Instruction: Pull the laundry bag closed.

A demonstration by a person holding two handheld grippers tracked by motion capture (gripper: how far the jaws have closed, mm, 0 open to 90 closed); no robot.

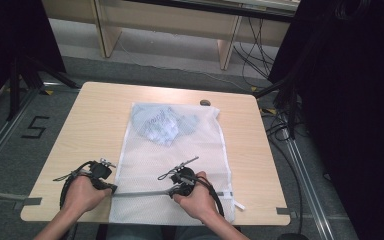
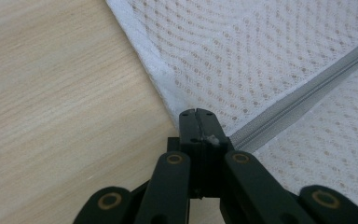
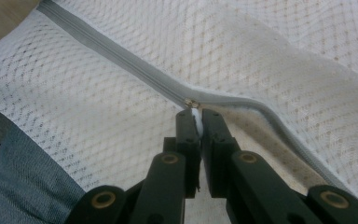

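With the left gripper point(image 2: 197, 114) pinching the white mesh laundry bag's point(image 1: 180, 150) corner and the right gripper point(image 3: 195, 113) pinching the zipper's small white pull tab point(image 3: 195, 115), the tab is risking slipping free under an uneven tug.

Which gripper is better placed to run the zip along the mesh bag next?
The right gripper, probably: its jaws pinch the zip pull. The left gripper clamps the mesh bag at the zip's end, anchoring it.

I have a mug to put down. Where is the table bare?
Bare wood lies left of the mesh bag and right of it, out to the table edges. The near edge is crowded by both hands.
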